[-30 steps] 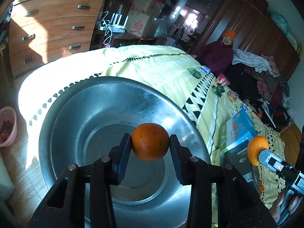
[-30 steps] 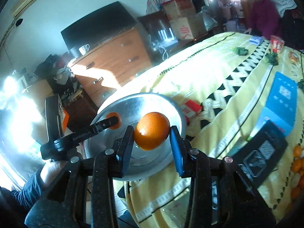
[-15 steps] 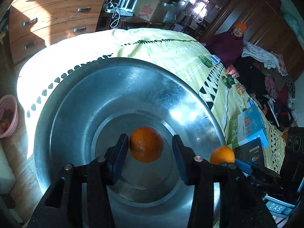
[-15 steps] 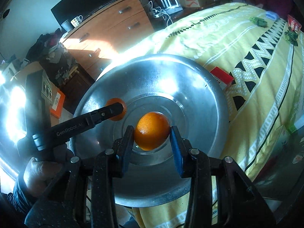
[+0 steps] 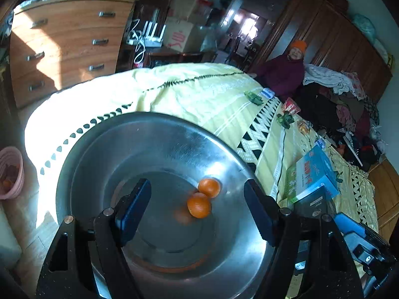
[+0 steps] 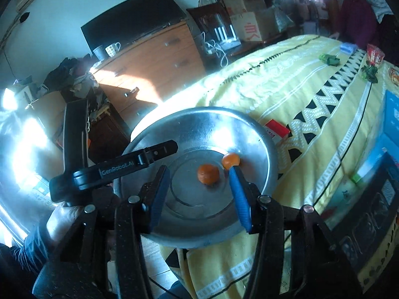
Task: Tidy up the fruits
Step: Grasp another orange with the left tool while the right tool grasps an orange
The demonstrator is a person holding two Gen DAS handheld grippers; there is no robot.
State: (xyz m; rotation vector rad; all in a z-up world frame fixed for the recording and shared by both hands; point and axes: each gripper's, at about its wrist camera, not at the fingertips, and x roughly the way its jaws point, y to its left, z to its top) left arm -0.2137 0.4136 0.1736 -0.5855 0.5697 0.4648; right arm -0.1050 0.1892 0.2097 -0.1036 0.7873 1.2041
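Observation:
A large steel basin (image 5: 104, 154) (image 6: 254, 134) sits on the yellow bedspread at the bed's foot. Two oranges lie side by side in its bottom: one nearer (image 5: 199, 204) (image 6: 208, 173), one farther (image 5: 209, 187) (image 6: 231, 160). My left gripper (image 5: 197, 209) is open and empty above the basin, its jaws wide apart. It also shows from the side in the right wrist view (image 6: 159, 150). My right gripper (image 6: 198, 194) is open and empty above the basin's near edge. Its body shows low right in the left wrist view (image 5: 361, 244).
Blue boxes (image 5: 314, 169) and a dark box (image 5: 311, 204) lie on the bed right of the basin. A red-white packet (image 6: 276, 129) lies by the rim. A wooden dresser (image 5: 67, 42) stands behind. A pink basket (image 5: 10, 172) is on the floor at left. A person (image 5: 286, 69) sits beyond.
Both grippers opened and let their oranges go into the basin. The oranges now rest on its bottom, and both grippers have pulled up and back from it.

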